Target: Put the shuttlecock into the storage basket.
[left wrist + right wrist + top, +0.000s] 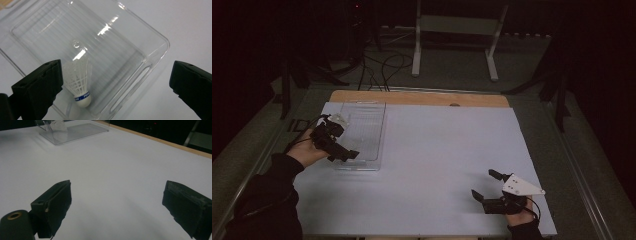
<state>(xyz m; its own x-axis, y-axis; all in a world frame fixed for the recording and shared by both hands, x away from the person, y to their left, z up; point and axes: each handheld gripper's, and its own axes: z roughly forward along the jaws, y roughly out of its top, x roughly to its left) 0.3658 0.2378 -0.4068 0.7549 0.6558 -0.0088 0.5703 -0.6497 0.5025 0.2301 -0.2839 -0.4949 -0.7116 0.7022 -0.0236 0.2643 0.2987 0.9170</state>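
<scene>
While both jaws stand wide apart with nothing between them, the left claw (115, 82) hangs above the near end of a clear plastic tray (155, 37). Item one — a white feathered shuttlecock (80, 85), blue band round its cork, lying inside the tray just beside the claw's left jaw, cork toward the camera, feathers pointing away. Item two — the tray itself, empty beyond the shuttlecock, its ribbed floor running away from the claw.

Seen from the high view, the left claw (343, 152) sits at the tray's (362, 132) left wall, held in the person's hand.

Right claw (486, 186): jaws likewise spread, gripping nothing, low over bare white tabletop (437, 165) at the near right corner, well apart from the tray. In its own view the right claw (116, 202) faces open tabletop, the tray (75, 131) far ahead to its left, a pale blurred shape inside.
</scene>
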